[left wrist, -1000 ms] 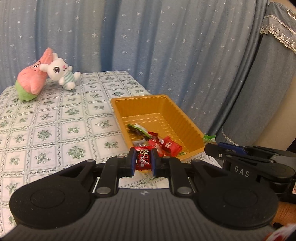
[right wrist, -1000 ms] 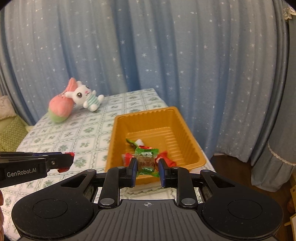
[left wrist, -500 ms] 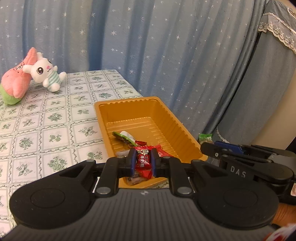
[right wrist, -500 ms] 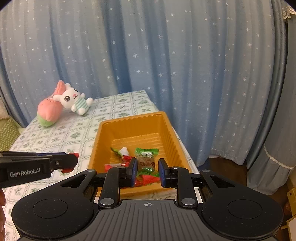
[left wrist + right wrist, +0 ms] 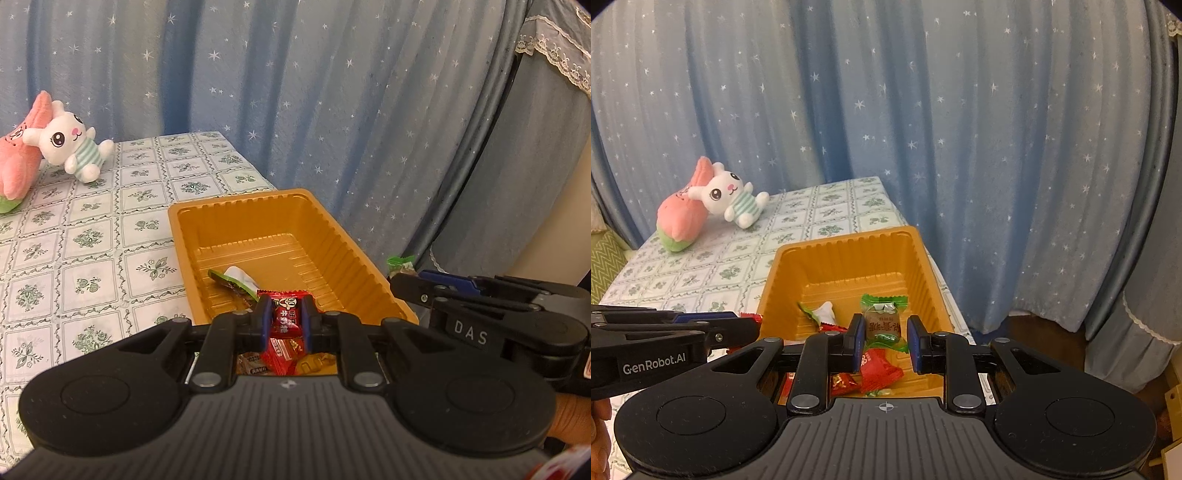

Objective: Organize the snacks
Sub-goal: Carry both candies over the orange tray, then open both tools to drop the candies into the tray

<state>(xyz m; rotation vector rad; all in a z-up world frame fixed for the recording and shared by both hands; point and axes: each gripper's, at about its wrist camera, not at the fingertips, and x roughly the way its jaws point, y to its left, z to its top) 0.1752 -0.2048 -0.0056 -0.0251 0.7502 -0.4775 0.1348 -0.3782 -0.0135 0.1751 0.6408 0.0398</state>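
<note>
Snacks are piling up in one orange tray (image 5: 925, 258) sitting on a floral tablecloth (image 5: 713, 266), starry blue curtains (image 5: 923, 110) hanging behind, two plushies (image 5: 713, 201) lying far back. Left gripper (image 5: 283, 322) is pinching a red candy (image 5: 285, 314), right gripper (image 5: 884, 338) a green candy (image 5: 882, 321), both over the tray.

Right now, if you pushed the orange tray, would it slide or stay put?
The orange tray would probably slide easily: its thin ribbed plastic walls look light, and only a few candies weigh it down. Its wide flat bottom makes tipping unlikely. The tablecloth might wrinkle underneath.
</note>
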